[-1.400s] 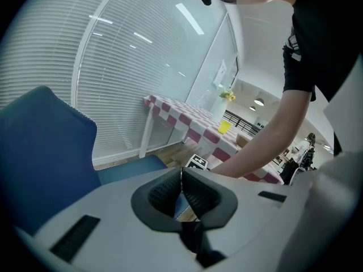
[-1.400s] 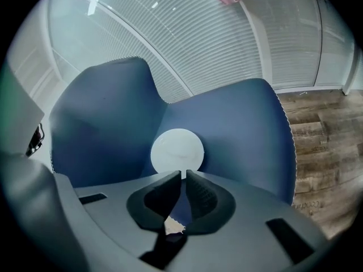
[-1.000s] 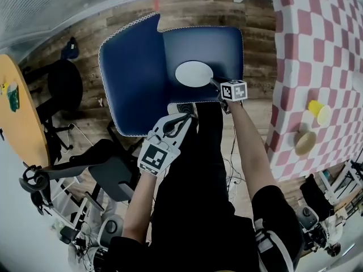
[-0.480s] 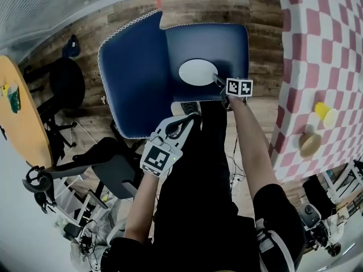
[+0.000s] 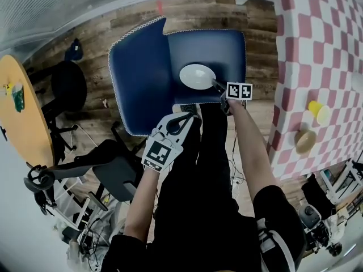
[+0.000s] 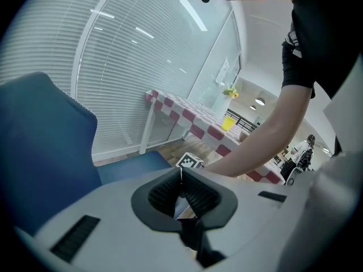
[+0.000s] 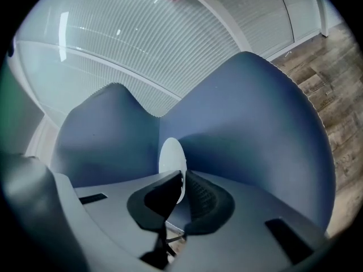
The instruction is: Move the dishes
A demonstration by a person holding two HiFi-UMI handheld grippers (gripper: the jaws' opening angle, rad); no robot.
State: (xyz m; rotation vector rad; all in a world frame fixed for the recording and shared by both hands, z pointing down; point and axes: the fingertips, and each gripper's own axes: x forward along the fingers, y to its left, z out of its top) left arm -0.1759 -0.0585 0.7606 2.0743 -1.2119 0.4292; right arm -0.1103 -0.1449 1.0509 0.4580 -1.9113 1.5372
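My right gripper is clenched on the near rim of the white plate. Its jaws have just been closing, with that rim between them. The plate sits over the seat of the blue chair, just above the middle of the head view. In the right gripper view, the plate stands edge-up at the centre. Its lower part is swallowed by my right gripper, so I cannot tell whether it touches the seat.

My left gripper hangs below the plate, apart from it, with its pads pressed together on nothing.

The one bit of print I can see is the black-and-white square pattern on the marker cube behind my right jaws; it is a code and not words.

The checked table is cut off by the right edge of the frame. On it stand a yellow cup and, lower down, a tan round dish too small to make out properly.
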